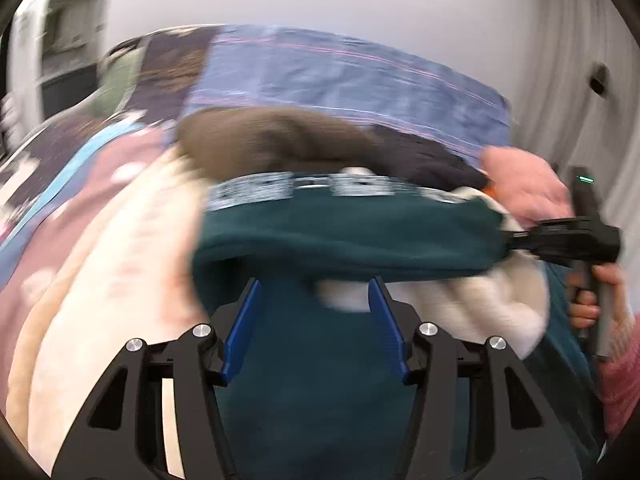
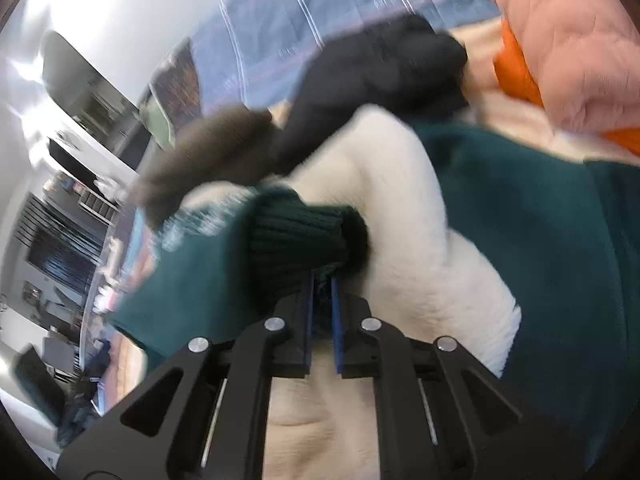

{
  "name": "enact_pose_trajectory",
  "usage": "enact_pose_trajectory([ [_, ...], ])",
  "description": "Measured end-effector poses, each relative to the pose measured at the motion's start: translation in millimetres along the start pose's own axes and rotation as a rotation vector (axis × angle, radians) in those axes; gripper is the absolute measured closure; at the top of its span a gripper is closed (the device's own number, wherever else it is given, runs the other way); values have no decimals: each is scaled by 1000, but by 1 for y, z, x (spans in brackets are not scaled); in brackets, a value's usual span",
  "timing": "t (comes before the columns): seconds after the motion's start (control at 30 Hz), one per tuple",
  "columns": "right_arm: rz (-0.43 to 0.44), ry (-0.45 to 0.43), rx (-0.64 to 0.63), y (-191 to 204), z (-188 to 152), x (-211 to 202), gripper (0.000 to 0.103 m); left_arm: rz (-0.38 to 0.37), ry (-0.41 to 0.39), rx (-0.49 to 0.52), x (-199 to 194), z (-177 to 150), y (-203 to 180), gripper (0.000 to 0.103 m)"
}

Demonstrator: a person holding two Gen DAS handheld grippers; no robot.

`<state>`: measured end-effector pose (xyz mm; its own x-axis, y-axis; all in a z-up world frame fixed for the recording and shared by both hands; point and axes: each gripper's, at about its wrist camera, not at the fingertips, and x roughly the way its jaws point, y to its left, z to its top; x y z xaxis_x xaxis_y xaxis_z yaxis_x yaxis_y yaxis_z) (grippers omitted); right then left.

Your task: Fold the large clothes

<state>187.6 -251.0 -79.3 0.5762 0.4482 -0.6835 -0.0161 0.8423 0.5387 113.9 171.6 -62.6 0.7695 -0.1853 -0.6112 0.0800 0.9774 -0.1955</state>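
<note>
A: Looking along the left gripper point(image 1: 316, 300), what is seen between the blue pads?

B: The jaws are seen standing apart, roughly half open. Dark green cloth of the green sweater point(image 1: 340, 236) lies under and between them, but the pads are not pressed on it, so nothing is held there. The picture is blurred.

A: And the right gripper point(image 2: 321, 280)?

B: Its jaws are almost fully closed. The ribbed cuff point(image 2: 296, 236) of the sweater is pinched between the two blue pads, and the sleeve is bunched just in front of them. In the left view the same gripper point(image 1: 516, 236) is seen at the right edge of the garment, carried by a hand point(image 1: 588, 300).

A: Where is the sweater placed?

B: It is spread on a bed, on a cream blanket point(image 1: 120, 248). The white fleece lining point(image 2: 400, 208) is turned outward (it is seen in both views). A patterned white band point(image 1: 256, 192) is seen along the far edge of the garment.

A: What else is lying near?

B: Behind the sweater a brown garment point(image 1: 276, 140) and a black garment point(image 2: 384, 64) are lying, touching each other. A pink quilted garment point(image 2: 568, 40) with orange lining is at the right, and a blue striped cover point(image 1: 340, 72) is spread further back.
</note>
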Motion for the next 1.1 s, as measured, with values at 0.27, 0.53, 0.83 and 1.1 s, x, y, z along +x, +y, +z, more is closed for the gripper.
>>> enact_pose_trajectory([
  [0.27,-48,-300,-161,21,-10,-118,98,55,-87,-117,-30,4,52,47],
  [0.53,-411,-125,-99,-49,-36,-65,84,60,-20,-53,0,3,31,47],
  [0.83,-159,-302,-324,37,-35,-79,72,-36,15,57,35,26,-11,74],
  [1.1,-379,-66,-348,-4,-52,15,69,-2,198,106,92,-10,-17,74],
])
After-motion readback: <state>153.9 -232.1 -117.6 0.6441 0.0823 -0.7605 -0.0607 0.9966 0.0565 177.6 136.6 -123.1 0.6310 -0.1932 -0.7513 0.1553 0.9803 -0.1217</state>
